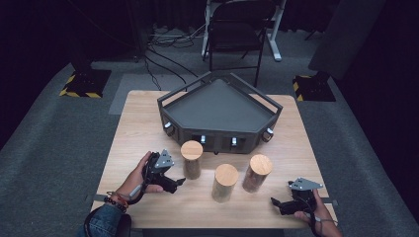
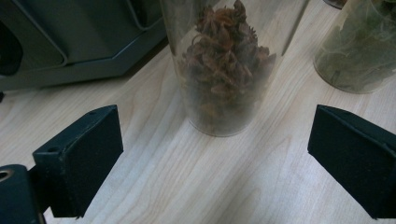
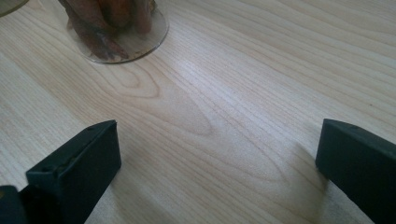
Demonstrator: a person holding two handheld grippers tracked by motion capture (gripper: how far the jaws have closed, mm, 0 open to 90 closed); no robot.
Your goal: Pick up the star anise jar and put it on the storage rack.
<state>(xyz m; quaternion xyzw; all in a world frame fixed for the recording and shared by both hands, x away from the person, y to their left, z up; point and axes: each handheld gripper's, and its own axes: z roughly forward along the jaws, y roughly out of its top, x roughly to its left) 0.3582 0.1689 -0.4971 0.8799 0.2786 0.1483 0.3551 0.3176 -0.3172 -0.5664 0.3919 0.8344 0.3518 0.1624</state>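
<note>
Three clear jars with round wooden lids stand on the light wooden table (image 1: pixel 148 123). The left jar (image 1: pixel 191 159) holds brown star anise (image 2: pixel 224 74). The middle jar (image 1: pixel 225 182) has pale green leaves (image 2: pixel 357 51) inside, and the right jar (image 1: pixel 257 173) shows its base with reddish-brown pieces (image 3: pixel 114 28). My left gripper (image 1: pixel 179 183) is open, just left of the star anise jar and pointing at it; its black pads (image 2: pixel 79 158) are wide apart with bare table between them. My right gripper (image 1: pixel 276 203) is open near the table's front right, below the right jar.
A dark five-sided tray (image 1: pixel 170 101) with raised rails sits at the back middle of the table; its corner (image 2: pixel 84 51) lies close behind the star anise jar. A folding chair (image 1: pixel 236 29) and cables stand on the grey floor beyond.
</note>
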